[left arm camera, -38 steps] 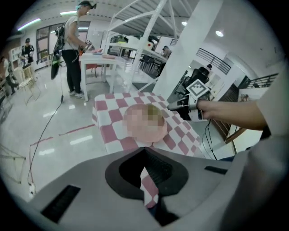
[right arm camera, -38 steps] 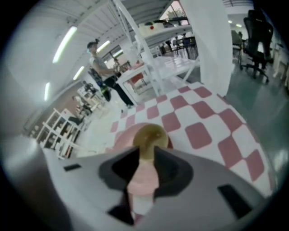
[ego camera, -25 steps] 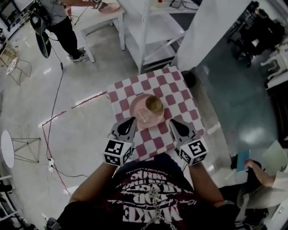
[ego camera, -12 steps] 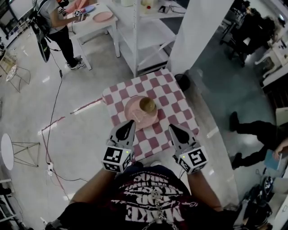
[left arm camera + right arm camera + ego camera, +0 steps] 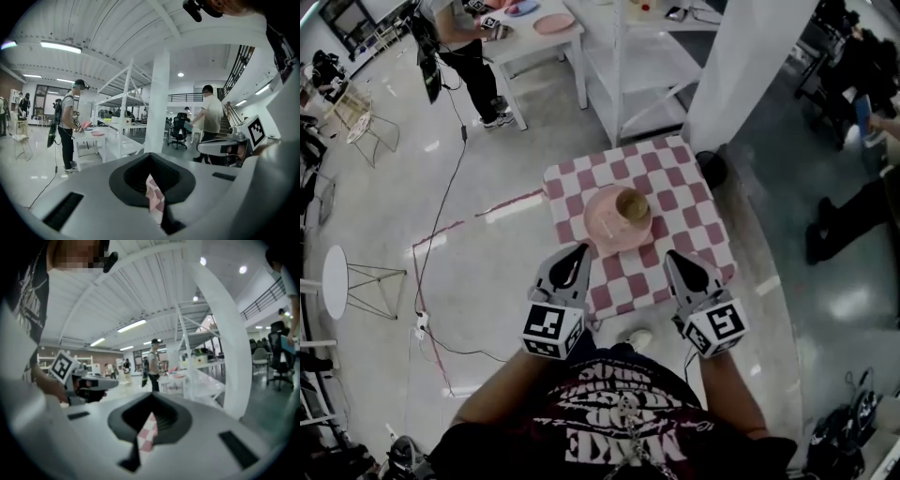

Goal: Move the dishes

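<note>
Dishes are sitting mid-way on a red-and-white checkered mat (image 5: 675, 202): a pink plate (image 5: 605, 234) carrying an olive cup (image 5: 632, 204) on its far right part. The left claw (image 5: 573, 255) and right claw (image 5: 677, 261) are each pinching the mat's near edge, jaws pressing together on it. Behind, a person (image 5: 469, 47) is standing at a white tabletop (image 5: 546, 39).

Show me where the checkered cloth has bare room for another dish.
Free on the checkered cloth: the right strip, between the pink plate and the right edge, and the near middle between the left gripper and the right gripper. Crowded: centre-left, where the plate carries a cup; the grippers pinch both ends of the near edge.
</note>
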Available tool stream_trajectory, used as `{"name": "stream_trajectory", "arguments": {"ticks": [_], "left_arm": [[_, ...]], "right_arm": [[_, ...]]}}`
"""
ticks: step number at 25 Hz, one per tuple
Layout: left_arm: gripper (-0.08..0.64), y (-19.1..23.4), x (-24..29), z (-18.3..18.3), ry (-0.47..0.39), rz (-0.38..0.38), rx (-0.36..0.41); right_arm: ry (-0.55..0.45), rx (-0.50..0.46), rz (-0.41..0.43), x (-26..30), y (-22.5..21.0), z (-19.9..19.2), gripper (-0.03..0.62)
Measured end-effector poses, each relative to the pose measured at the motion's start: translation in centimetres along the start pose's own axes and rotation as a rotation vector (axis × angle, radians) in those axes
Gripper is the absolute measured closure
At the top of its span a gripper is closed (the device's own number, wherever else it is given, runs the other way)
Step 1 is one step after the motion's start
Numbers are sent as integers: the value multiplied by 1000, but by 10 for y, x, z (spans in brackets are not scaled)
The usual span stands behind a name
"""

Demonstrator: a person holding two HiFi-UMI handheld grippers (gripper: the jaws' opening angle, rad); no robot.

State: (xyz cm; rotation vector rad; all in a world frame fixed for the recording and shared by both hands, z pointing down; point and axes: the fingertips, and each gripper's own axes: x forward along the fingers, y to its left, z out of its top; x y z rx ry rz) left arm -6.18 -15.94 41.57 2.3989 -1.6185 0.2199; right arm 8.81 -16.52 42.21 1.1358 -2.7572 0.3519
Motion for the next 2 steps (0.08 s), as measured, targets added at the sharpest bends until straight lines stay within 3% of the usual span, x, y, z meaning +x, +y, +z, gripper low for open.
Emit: {"name": "stream_trajectory", "arguments": {"ticks": [2], "left_arm": [[532,3,-10,-4,8,-5,6]], "right_arm": [[-2,10,2,-2,13,-3,558]]}}
